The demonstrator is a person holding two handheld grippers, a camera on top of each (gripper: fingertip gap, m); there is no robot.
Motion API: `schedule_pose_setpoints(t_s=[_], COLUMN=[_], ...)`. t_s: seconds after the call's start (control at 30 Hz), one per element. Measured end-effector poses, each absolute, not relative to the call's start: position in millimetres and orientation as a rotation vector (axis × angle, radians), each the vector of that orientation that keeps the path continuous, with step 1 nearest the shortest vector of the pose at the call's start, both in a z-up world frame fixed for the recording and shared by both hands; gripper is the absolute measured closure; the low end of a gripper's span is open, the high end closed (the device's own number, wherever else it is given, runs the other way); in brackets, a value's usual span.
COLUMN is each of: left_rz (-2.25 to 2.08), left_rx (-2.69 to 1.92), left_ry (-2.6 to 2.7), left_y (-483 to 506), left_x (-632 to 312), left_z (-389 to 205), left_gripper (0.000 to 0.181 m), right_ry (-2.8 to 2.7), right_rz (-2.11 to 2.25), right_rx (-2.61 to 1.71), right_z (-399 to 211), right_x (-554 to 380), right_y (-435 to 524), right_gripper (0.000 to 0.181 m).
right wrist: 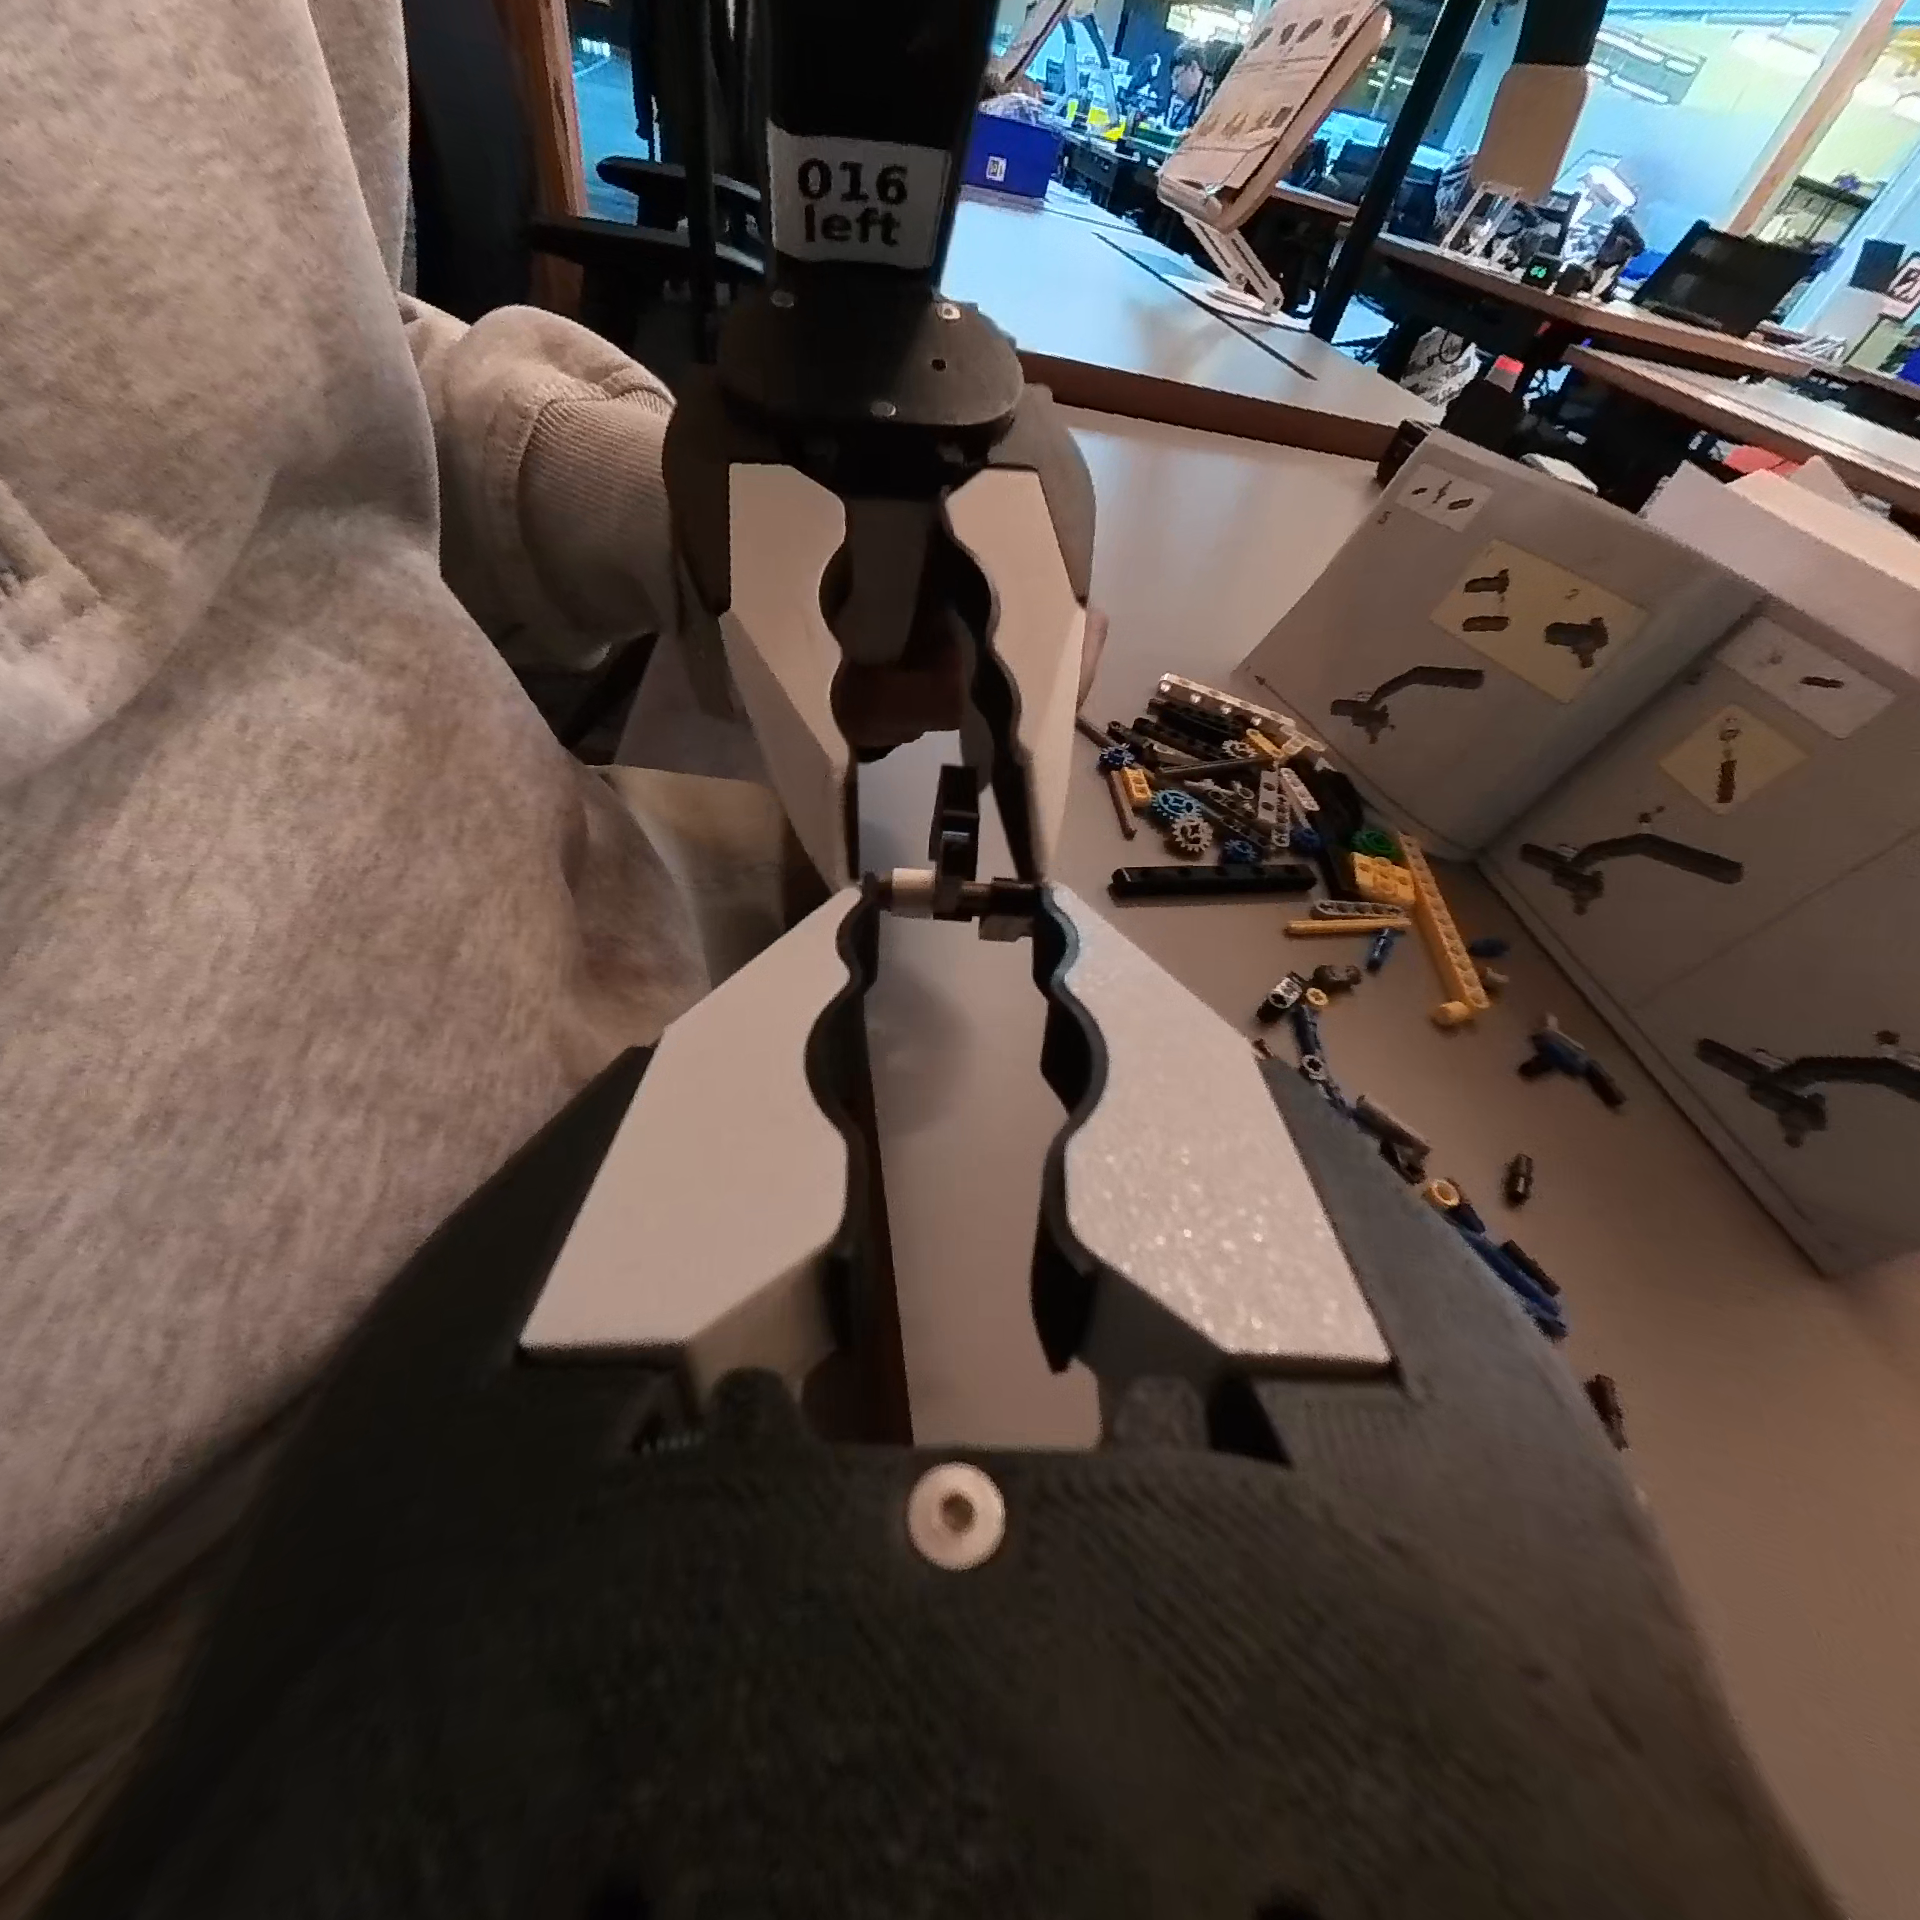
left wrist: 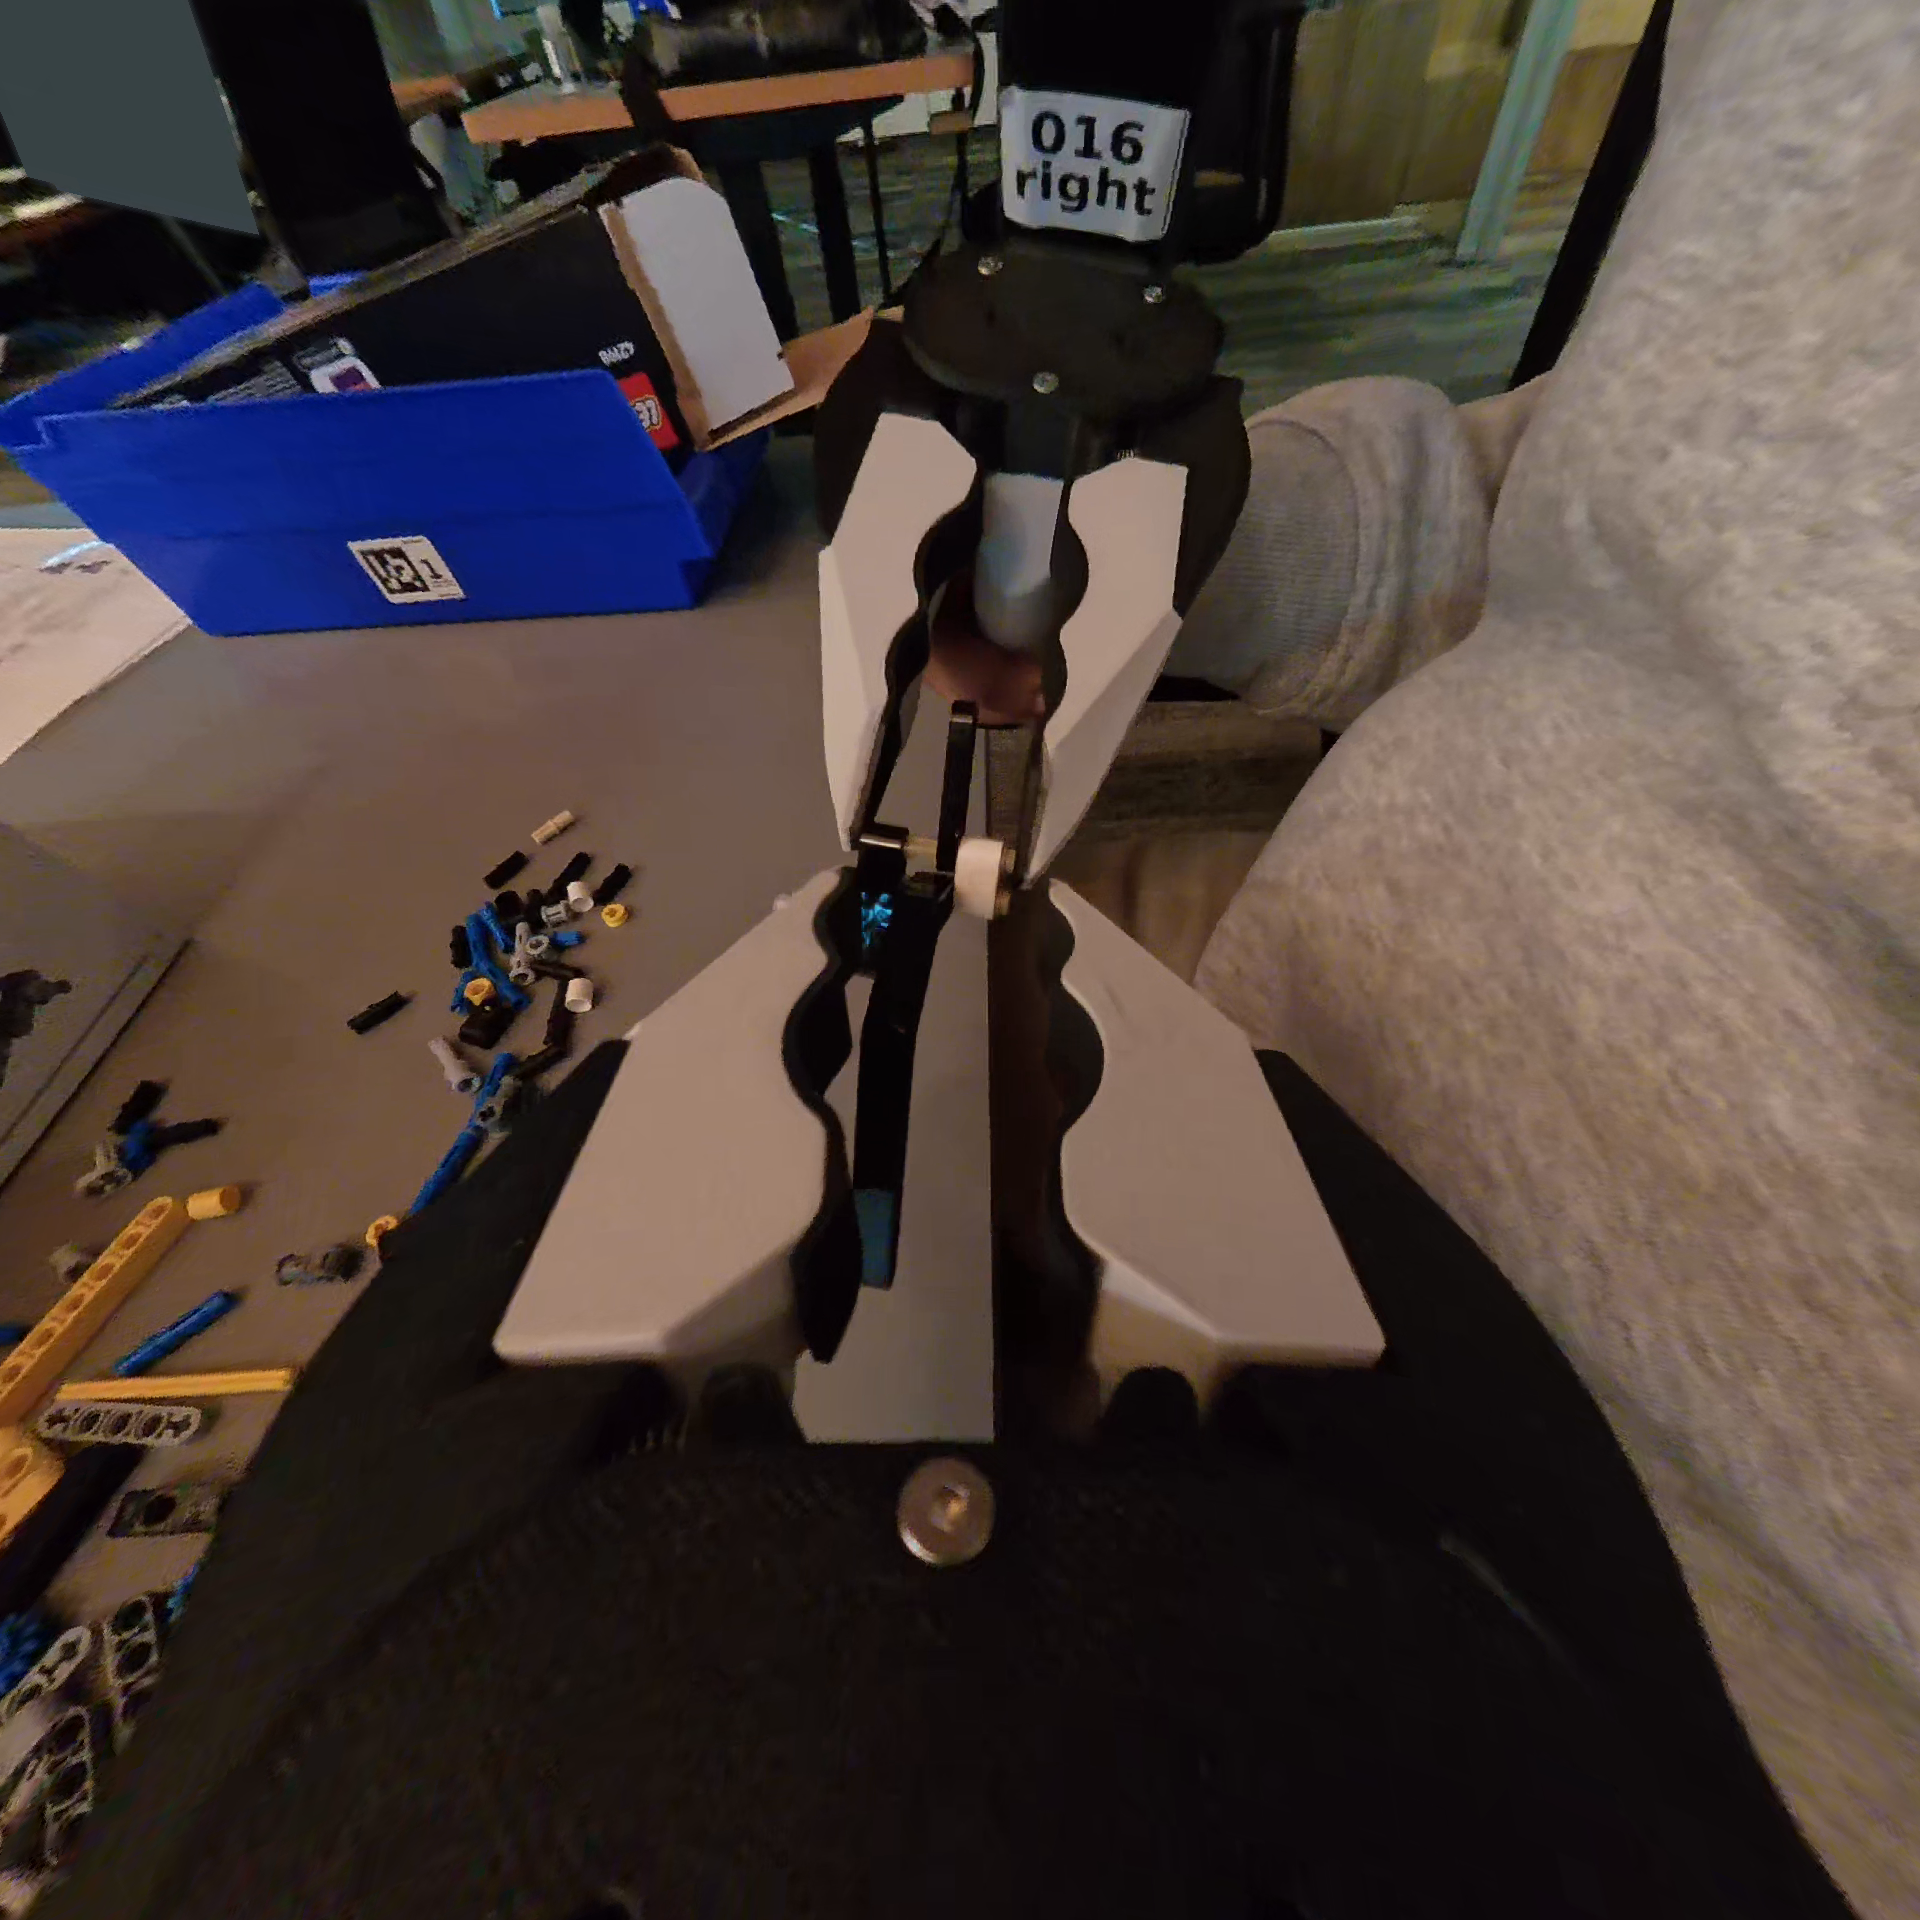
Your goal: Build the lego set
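My left gripper point(left wrist: 940, 899) is shut on a long black beam point(left wrist: 891, 1049) with a blue pin point(left wrist: 876, 1236) near its rear end. At its front a cross axle carries a white bush point(left wrist: 982, 868) and a short black piece point(left wrist: 954, 774) that stands up. My right gripper point(right wrist: 951, 902) faces the left one tip to tip. It is shut across the axle with the white bush point(right wrist: 912, 891) and black connector point(right wrist: 987, 899). The right gripper also shows in the left wrist view point(left wrist: 945, 847), the left gripper in the right wrist view point(right wrist: 940, 868). Both hold the assembly above the grey table point(left wrist: 416, 748).
Loose small pins point(left wrist: 530, 945) and yellow beams point(left wrist: 94, 1299) lie on the table to the left. A blue bin point(left wrist: 364, 488) holds a black box point(left wrist: 468, 301). A pile of parts point(right wrist: 1247, 790), a black beam point(right wrist: 1210, 881) and propped grey instruction sheets point(right wrist: 1558, 727) are nearby. Grey sleeves point(left wrist: 1558, 935) flank the grippers. My left and right fingertips are right by each other.
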State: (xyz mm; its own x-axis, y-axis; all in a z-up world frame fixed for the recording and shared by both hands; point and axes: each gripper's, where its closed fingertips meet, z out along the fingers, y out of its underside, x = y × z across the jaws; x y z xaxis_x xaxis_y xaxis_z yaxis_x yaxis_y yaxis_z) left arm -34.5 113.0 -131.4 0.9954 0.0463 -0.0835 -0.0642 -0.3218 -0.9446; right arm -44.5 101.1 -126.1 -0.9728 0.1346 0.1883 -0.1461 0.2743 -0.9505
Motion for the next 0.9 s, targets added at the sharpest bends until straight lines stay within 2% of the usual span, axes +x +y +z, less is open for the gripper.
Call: schedule_pose_setpoints(t_s=[0.17,0.3,0.9], left_rz=[0.092,0.083,0.045], left_rx=[-1.887,-1.882,-1.678], left_ry=[0.013,0.017,-0.030], left_y=[114.0,113.9,114.6], left_x=[-33.2,-32.1,-32.0], left_z=[-132.0,-132.4,-100.9], left_gripper=[0.144,0.152,0.152], right_ry=[-2.317,-2.321,-2.112], right_rz=[1.822,1.843,2.071], right_rx=[0.026,0.026,-0.054], right_z=[-123.0,-122.0,-90.1], right_x=[-40.0,-38.9,-39.6], right_y=[100.5,99.6,101.2], right_gripper=[0.153,0.153,0.153])
